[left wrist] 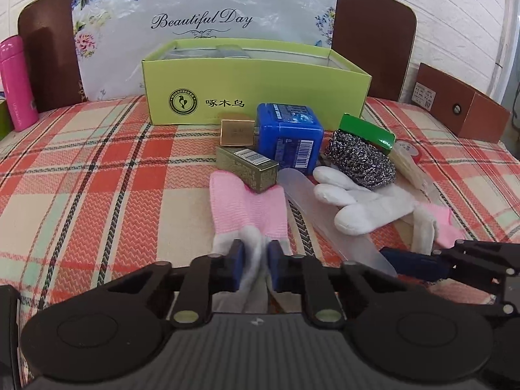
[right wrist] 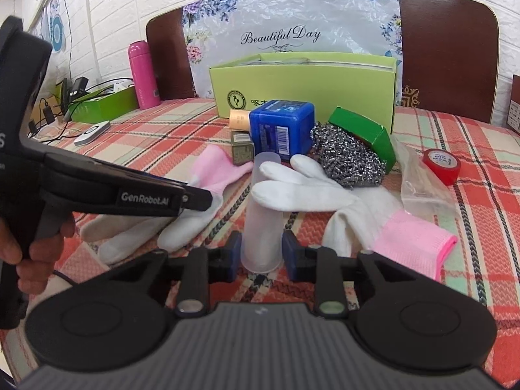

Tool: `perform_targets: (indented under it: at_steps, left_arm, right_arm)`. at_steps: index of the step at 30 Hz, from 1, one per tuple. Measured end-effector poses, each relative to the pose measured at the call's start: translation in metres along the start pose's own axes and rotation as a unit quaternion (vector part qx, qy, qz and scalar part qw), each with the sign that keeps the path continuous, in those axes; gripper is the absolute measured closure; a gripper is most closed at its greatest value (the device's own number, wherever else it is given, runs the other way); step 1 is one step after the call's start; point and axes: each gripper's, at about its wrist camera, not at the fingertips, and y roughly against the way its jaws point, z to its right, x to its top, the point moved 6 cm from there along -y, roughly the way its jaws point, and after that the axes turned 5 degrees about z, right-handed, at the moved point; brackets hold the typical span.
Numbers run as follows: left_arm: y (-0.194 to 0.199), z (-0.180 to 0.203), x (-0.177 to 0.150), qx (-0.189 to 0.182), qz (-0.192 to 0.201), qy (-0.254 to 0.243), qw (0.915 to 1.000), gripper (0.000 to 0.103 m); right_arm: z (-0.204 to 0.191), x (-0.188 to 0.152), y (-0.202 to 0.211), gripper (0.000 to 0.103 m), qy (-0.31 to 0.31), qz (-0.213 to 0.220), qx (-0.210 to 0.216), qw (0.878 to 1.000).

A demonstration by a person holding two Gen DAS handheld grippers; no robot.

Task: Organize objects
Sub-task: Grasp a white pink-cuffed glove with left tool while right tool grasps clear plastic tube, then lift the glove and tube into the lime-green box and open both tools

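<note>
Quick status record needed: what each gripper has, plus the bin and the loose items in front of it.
left gripper: shut on pink-cuffed glove, pinching a white fingertip
right gripper: fingers flank the translucent cup lying on its side; contact unclear
bin: green box, open, at the back
loose items: blue box, steel scourer, second glove, red tape roll
surface: plaid cloth

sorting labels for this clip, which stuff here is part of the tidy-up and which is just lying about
Part of the job: left glove in the left claw; frosted tube between the right claw fingers; right glove; steel scourer; blue tub; open green box.

Lying about: pink flask; chargers and cables; brown carton.
</note>
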Motion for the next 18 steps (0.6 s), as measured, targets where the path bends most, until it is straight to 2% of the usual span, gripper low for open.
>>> perform_targets:
  at_steps: [2, 9, 18]
  left_arm:
    - [0.003, 0.000, -0.001, 0.001, 0.001, 0.002, 1.0000, 0.094]
    - [0.021, 0.000, 0.001, -0.005, 0.012, 0.011, 0.9999, 0.095]
    - [0.047, 0.003, 0.037, -0.019, 0.065, 0.022, 0.9975, 0.095]
  right_arm:
    - [0.000, 0.000, 0.004, 0.077, -0.010, 0.005, 0.006, 1.000]
    - [0.002, 0.011, 0.031, 0.077, -0.051, 0.046, 0.035, 0.997]
    - [0.006, 0.050, 0.064, 0.077, -0.041, 0.118, 0.030, 0.992]
